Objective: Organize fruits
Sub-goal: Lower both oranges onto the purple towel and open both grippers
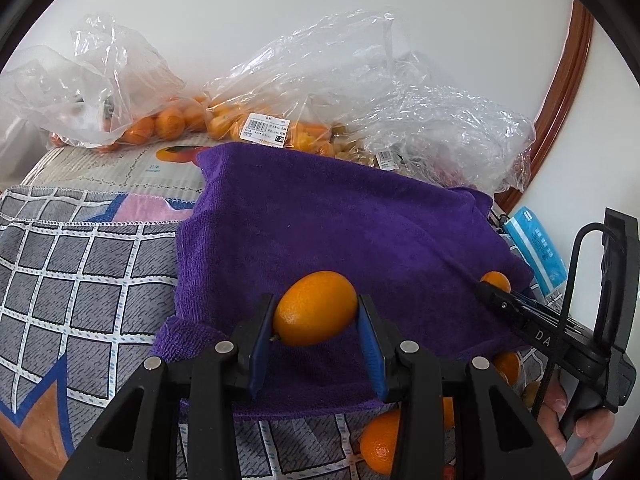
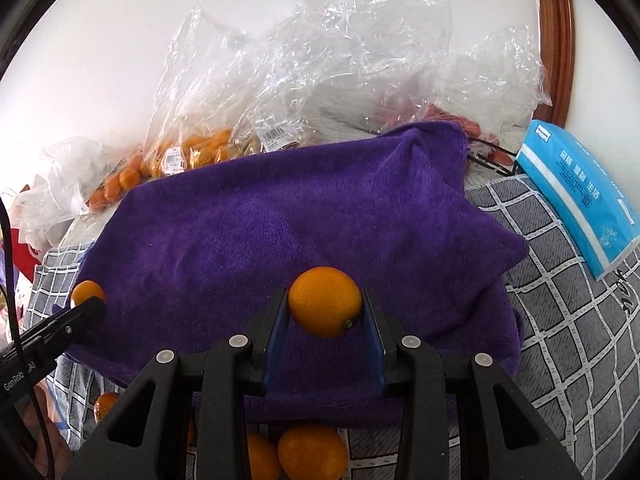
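Observation:
My left gripper (image 1: 316, 312) is shut on an oval orange fruit (image 1: 315, 308), held just above a purple towel (image 1: 320, 220). My right gripper (image 2: 325, 306) is shut on a rounder orange fruit (image 2: 325, 300) over the same purple towel (image 2: 280, 220). In the left wrist view the right gripper (image 1: 494, 292) shows at the right edge with its orange (image 1: 496, 280) at the tips. The right wrist view has the left gripper (image 2: 86, 304) at its left edge with an orange (image 2: 86, 290). Loose oranges (image 2: 312, 456) lie on the checked cloth in front of the towel.
Clear plastic bags of small oranges (image 1: 168, 120) and other fruit (image 2: 192, 148) pile up behind the towel against a white wall. A blue tissue pack (image 2: 576, 196) lies at the right on the grey checked cloth (image 2: 560, 320). A brown wooden frame (image 2: 552, 32) stands at the back right.

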The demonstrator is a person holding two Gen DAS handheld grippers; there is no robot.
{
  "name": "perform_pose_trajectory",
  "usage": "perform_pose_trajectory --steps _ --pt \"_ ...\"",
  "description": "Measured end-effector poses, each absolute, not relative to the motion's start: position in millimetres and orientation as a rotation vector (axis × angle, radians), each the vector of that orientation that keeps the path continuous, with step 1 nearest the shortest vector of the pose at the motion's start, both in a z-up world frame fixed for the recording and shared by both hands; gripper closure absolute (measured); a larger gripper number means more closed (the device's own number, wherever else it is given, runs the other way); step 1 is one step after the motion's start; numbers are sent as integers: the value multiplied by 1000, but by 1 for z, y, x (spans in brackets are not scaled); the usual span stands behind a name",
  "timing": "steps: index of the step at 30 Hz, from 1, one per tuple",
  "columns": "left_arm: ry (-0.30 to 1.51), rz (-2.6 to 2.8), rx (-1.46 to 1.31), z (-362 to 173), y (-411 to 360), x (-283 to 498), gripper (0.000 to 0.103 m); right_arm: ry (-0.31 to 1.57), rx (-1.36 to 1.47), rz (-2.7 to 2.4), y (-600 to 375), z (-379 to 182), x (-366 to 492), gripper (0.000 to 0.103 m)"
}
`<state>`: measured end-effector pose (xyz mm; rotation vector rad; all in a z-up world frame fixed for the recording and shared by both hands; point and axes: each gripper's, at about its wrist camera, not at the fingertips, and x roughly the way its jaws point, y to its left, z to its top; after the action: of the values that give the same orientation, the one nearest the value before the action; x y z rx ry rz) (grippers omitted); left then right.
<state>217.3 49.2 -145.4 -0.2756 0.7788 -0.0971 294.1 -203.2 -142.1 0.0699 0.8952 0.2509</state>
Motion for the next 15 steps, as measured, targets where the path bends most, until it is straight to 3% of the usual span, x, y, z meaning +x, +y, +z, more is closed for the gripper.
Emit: perform_pose_trajectory --steps 8,12,15 --pt "768 -106 -272 -146 49 216 65 897 70 259 -204 -145 295 66" --pt "756 -120 -287 -145 50 215 63 865 100 264 -208 -140 292 46" --pt "741 -123 -282 -143 49 213 53 846 110 261 -210 -137 291 40"
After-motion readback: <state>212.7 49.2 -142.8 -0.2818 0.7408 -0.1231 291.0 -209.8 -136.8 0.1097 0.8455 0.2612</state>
